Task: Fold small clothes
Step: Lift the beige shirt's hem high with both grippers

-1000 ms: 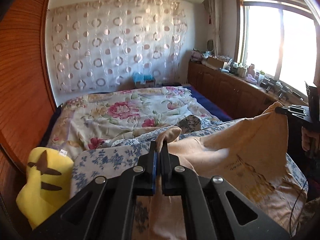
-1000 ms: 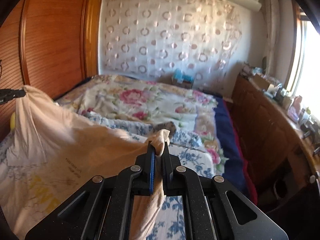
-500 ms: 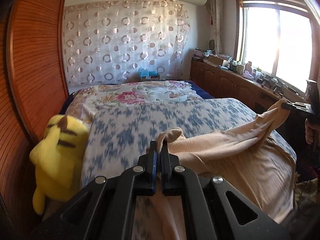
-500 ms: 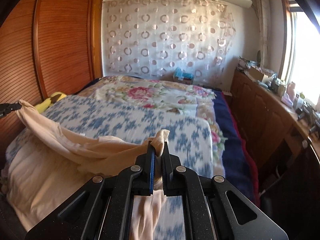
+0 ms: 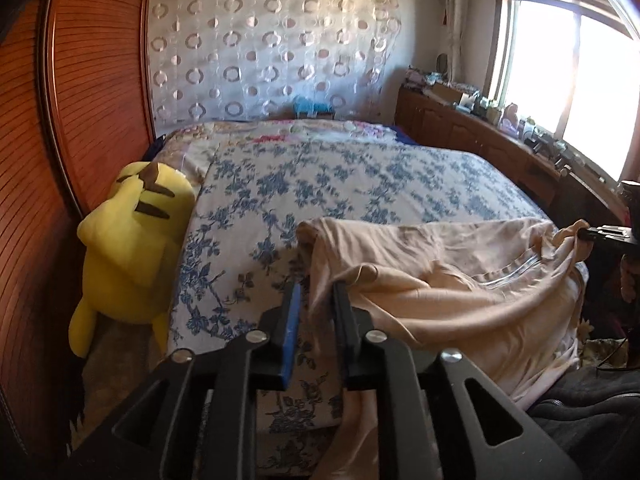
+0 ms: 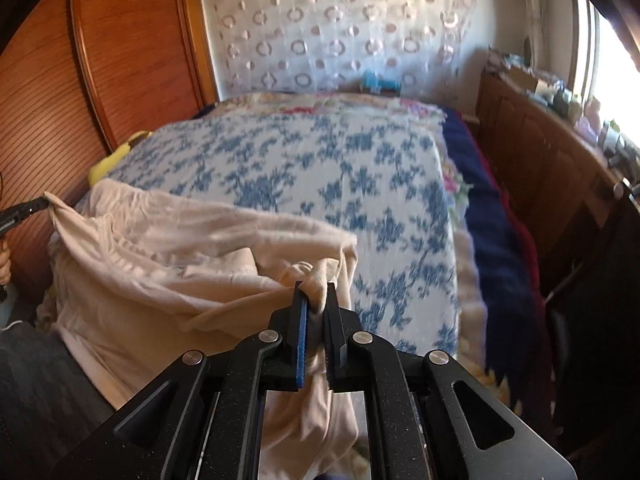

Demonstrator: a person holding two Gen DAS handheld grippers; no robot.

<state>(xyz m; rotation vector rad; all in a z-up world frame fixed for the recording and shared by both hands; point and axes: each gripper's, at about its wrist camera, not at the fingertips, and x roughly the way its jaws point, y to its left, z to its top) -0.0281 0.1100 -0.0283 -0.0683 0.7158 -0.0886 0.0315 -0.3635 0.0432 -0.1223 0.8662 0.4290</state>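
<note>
In the left wrist view, the left gripper [image 5: 314, 312] stands with its jaws parted, a fold of the pale peach soft cotton garment [image 5: 440, 280] passing loosely between them. The garment lies rumpled on the near edge of the blue-flowered white bedspread [image 5: 340, 184]. It looks light and limp, best taken by corners or hem. A yellow plush toy [image 5: 136, 248] sits well aside, by the ribbed wooden headboard [image 5: 48, 160].

In the right wrist view, the right gripper [image 6: 314, 308] pinches a bunched corner of the garment [image 6: 160, 264] between narrow jaws. Nothing blocks the bedspread [image 6: 320, 168] ahead.
</note>
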